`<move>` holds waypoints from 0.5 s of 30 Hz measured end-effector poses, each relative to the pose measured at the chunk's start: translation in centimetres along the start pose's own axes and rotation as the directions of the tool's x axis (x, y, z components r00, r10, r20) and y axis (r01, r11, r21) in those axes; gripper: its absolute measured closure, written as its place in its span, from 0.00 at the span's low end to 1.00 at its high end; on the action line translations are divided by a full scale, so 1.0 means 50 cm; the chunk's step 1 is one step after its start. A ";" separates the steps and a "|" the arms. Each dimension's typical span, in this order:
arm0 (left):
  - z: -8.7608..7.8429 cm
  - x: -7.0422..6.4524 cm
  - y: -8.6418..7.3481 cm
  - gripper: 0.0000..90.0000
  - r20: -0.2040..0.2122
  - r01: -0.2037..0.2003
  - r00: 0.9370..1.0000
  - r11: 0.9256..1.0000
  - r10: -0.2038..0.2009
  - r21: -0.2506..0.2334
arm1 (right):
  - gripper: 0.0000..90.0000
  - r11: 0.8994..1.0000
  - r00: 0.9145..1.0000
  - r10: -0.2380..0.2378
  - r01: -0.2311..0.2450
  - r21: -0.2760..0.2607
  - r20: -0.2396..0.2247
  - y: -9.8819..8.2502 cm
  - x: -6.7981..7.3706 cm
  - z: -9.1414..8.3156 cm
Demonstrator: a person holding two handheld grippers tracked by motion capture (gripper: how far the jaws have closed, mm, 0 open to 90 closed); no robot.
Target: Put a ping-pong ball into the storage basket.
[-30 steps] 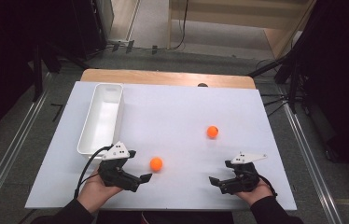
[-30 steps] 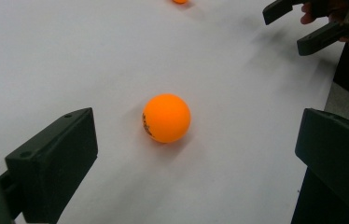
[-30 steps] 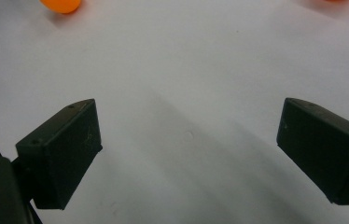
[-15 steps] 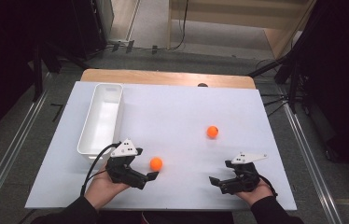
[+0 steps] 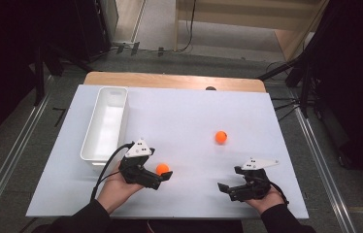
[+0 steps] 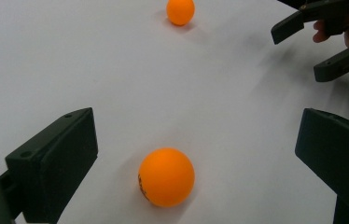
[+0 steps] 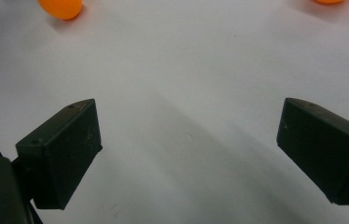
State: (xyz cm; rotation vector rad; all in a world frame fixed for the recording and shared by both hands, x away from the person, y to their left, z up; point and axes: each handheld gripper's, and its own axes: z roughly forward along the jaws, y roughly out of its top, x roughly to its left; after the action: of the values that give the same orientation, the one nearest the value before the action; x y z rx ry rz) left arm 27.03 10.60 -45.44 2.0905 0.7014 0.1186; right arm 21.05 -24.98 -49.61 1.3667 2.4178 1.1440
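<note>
While the left gripper [image 5: 162, 178] sits low at the near left of the table [image 5: 179, 121], its jaws are spread wide with the near ball [image 6: 166, 177] lying between them, not touching either one. That ball rests on the table just right of the tray [image 5: 103, 127]. Over at the near right, the right gripper [image 5: 224, 188] is wide too, nothing in it. A second ball [image 5: 221, 137] sits farther back toward the right, well apart from both grippers.
</note>
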 end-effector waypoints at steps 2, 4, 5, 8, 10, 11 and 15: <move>0.006 0.000 0.004 0.00 -0.005 -0.002 1.000 1.000 0.002 0.004 | 0.06 1.000 1.000 -0.003 0.003 0.003 0.000 0.000 0.000 0.000; 0.008 0.000 0.005 0.00 -0.004 -0.001 1.000 1.000 0.001 0.005 | 0.06 1.000 1.000 -0.003 0.003 0.002 0.003 0.000 -0.001 0.000; 0.011 0.000 0.007 0.00 -0.005 -0.004 1.000 1.000 0.004 0.004 | 0.06 1.000 1.000 0.001 -0.001 0.000 0.001 0.000 0.000 0.000; 0.018 0.002 0.011 0.00 -0.007 0.002 1.000 1.000 -0.002 -0.008 | 0.06 1.000 1.000 0.005 -0.005 -0.002 0.000 0.000 -0.001 0.000; 0.026 0.003 0.014 0.00 -0.024 0.002 1.000 1.000 -0.002 -0.016 | 0.06 1.000 1.000 0.005 -0.005 -0.001 0.001 0.000 -0.001 0.000; 0.029 0.004 0.015 0.00 -0.029 0.002 1.000 1.000 -0.003 -0.017 | 0.06 1.000 1.000 0.004 -0.004 -0.001 0.002 0.000 -0.001 0.000; 0.035 0.005 0.020 0.00 -0.033 0.006 0.999 1.000 -0.007 -0.017 | 0.06 1.000 1.000 0.003 -0.003 -0.003 0.000 -0.001 -0.001 0.000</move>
State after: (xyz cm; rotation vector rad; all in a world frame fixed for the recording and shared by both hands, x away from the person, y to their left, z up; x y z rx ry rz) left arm 28.25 9.01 -45.75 2.0740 0.7251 0.1556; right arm 21.06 -25.01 -49.63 1.3706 2.4141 1.1473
